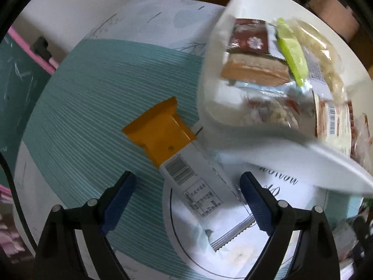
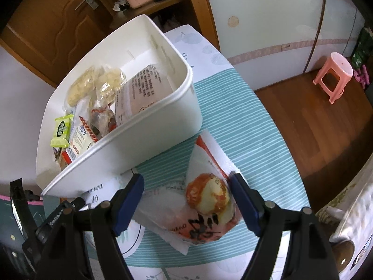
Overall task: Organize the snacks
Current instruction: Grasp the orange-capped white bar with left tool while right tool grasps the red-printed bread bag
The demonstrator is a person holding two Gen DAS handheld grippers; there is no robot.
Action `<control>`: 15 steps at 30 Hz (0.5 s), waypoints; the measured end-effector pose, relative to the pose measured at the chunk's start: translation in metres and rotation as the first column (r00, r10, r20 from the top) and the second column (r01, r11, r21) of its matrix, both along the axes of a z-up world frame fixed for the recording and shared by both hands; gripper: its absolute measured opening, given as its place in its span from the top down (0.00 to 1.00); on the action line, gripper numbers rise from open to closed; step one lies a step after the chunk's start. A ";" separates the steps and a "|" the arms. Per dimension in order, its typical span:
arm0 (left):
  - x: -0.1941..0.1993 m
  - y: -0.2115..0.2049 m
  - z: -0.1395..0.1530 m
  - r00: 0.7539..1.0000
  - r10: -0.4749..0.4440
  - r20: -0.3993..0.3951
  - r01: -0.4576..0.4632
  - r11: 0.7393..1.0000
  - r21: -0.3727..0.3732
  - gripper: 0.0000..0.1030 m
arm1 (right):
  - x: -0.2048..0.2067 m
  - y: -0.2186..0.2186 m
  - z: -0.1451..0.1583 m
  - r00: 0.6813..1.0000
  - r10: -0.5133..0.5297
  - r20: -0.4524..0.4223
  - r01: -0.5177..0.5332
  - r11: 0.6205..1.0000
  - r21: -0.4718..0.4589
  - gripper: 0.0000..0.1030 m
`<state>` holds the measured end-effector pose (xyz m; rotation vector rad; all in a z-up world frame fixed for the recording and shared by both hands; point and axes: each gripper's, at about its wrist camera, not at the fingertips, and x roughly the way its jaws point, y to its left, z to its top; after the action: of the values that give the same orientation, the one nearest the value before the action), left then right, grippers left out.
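The next snack for my right gripper (image 2: 186, 189) is a clear-wrapped bun (image 2: 207, 200), round, orange and pale yellow, with red and black printing on the wrapper. It lies on the striped tablecloth (image 2: 244, 126), just beside the white bin (image 2: 144, 126). My right fingers (image 2: 244, 200) are spread wide, one on each side of the packet, gripping nothing.

The bun looks soft, so I judge that a hard squeeze could crush it. The slick, puffy wrapper could also slide out of a shallow pinch.

My left gripper (image 1: 186, 198) is spread open too, with nothing in it. Between its fingers (image 1: 119, 198) lies a long white snack bar (image 1: 181, 163) with an orange end and a barcode, flat on the cloth.

The bin, close by and blurred in the left view, holds several packets, among them a lime-green packet (image 2: 61, 129). Its near wall stands high, so a low carry could knock the rim or catch the packets inside.
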<state>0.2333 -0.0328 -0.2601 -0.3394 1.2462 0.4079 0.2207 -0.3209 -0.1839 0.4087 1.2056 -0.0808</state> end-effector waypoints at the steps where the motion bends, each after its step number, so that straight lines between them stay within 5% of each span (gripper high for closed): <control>1: -0.001 -0.004 0.001 1.000 -0.006 0.002 0.006 1.000 0.000 0.15 | 0.000 0.002 0.000 1.000 0.007 0.001 -0.007 1.000 -0.005 0.34; 3: -0.004 -0.005 0.002 1.000 -0.023 0.006 0.023 1.000 0.004 0.21 | -0.001 0.005 0.000 1.000 0.027 0.004 -0.027 1.000 -0.008 0.59; 4: -0.007 -0.004 0.003 0.999 -0.033 0.012 0.033 0.999 0.007 0.29 | -0.001 0.005 -0.001 0.999 0.033 0.005 -0.033 0.999 0.007 0.62; 7: -0.019 -0.008 0.010 0.995 -0.092 0.038 0.091 0.996 0.019 0.56 | -0.004 0.007 -0.002 0.999 0.047 0.006 -0.047 0.998 0.031 0.63; 15: -0.058 0.005 0.016 0.981 -0.178 0.082 0.183 0.981 -0.062 0.69 | -0.021 0.022 0.009 0.990 0.138 0.038 -0.139 0.990 0.029 0.74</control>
<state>0.1753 -0.0282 -0.2446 -0.2950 1.2067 0.1947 0.1992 -0.2984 -0.1748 0.3518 1.1980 0.0650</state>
